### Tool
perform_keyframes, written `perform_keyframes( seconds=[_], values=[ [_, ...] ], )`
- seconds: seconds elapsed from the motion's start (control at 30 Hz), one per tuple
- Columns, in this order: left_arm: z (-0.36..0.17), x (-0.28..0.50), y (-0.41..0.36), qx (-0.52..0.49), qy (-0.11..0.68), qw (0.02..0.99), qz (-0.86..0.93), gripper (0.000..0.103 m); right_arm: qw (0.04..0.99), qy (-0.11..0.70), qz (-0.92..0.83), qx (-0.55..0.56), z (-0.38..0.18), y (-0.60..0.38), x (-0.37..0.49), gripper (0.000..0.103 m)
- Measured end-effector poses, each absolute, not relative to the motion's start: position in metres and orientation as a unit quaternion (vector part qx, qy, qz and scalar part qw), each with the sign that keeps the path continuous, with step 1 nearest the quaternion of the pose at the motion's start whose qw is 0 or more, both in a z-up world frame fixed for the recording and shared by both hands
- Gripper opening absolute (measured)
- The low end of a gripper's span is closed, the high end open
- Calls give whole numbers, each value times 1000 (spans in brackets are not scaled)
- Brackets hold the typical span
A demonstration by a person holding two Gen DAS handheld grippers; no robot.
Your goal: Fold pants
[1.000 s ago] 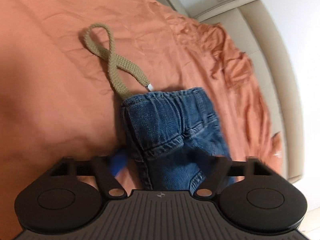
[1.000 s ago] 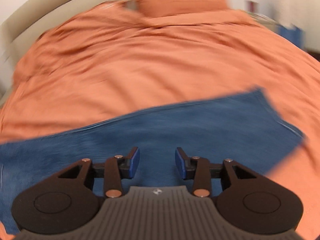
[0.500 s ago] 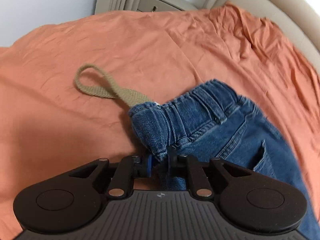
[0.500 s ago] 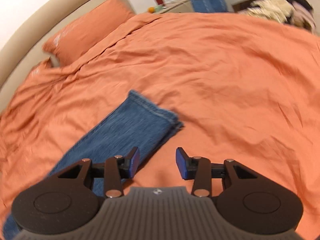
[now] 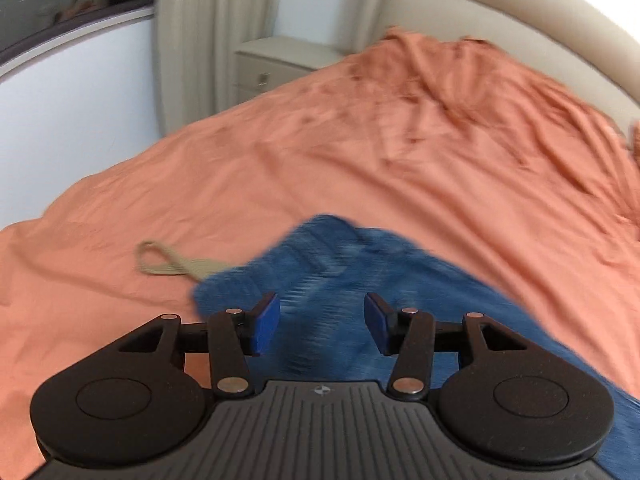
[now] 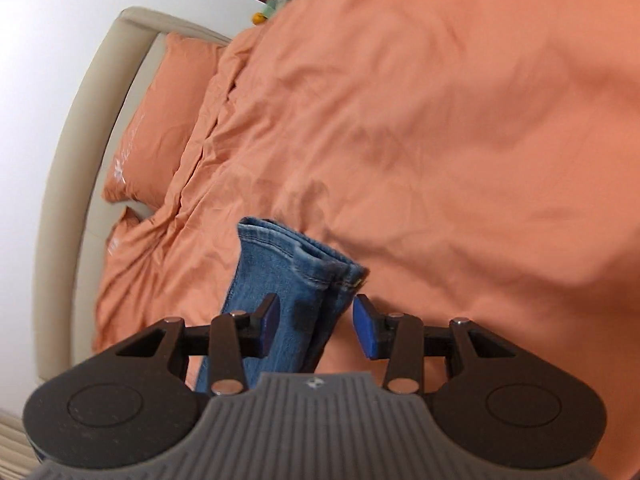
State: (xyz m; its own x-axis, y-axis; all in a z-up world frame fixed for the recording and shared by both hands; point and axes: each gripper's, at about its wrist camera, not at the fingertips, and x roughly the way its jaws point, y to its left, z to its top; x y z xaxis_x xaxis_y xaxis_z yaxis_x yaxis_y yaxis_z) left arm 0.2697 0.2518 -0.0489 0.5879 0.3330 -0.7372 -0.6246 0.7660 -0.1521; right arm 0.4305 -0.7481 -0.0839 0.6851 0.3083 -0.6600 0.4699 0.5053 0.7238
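Note:
Blue denim pants lie on the orange bed cover. In the left wrist view the waist end (image 5: 340, 264) is blurred, with a tan braided cord (image 5: 168, 264) trailing from it to the left. My left gripper (image 5: 322, 322) is open above the waist, holding nothing. In the right wrist view the stacked leg hems (image 6: 296, 268) point away from me. My right gripper (image 6: 314, 324) is open, its jaws on either side of the leg ends, not closed on them.
The orange bed cover (image 6: 440, 140) fills both views, wrinkled near the beige headboard (image 5: 520, 32). An orange pillow (image 6: 160, 120) lies against the headboard. A beige nightstand (image 5: 272, 68) and curtain stand beyond the bed's far corner.
My left gripper let go of the waistband, opened and pulled back above it. My right gripper, still open, moved in over the leg hems, which now sit between its jaws.

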Motion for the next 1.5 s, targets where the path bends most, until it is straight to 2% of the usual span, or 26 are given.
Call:
perform_keyframes(
  seconds=[0.03, 0.13, 0.23, 0.4, 0.5, 0.63, 0.87, 1.2, 1.37, 1.5],
  values=[
    [-44, 274, 241, -201, 360, 873, 258, 57, 764, 394, -51, 509, -96, -750, 434, 38],
    [-36, 291, 205, -190, 369, 889, 191, 57, 743, 374, -46, 553, -121, -756, 441, 27],
    [-35, 315, 161, -163, 383, 899, 134, 56, 731, 363, -28, 577, -126, -762, 446, 19],
    [-51, 351, 82, -113, 413, 903, 32, 49, 812, 344, 55, 468, -69, -760, 460, 11],
    [-71, 372, 27, -54, 437, 898, -17, 45, 837, 392, 44, 380, -65, -752, 475, 11],
    [-103, 395, -48, 18, 460, 883, -85, 44, 819, 418, 39, 391, -89, -756, 481, 11],
    [-155, 429, -148, 120, 469, 863, -146, 43, 820, 425, 52, 381, -88, -761, 480, 11],
    [-183, 508, -185, 131, 470, 865, -118, 34, 843, 423, 76, 325, -68, -753, 486, 11],
    [-190, 512, -194, 150, 467, 864, -115, 34, 849, 417, 73, 315, -61, -748, 490, 11],
    [-173, 501, -188, 136, 459, 870, -118, 33, 850, 417, 65, 316, -49, -744, 491, 11]
  ],
)
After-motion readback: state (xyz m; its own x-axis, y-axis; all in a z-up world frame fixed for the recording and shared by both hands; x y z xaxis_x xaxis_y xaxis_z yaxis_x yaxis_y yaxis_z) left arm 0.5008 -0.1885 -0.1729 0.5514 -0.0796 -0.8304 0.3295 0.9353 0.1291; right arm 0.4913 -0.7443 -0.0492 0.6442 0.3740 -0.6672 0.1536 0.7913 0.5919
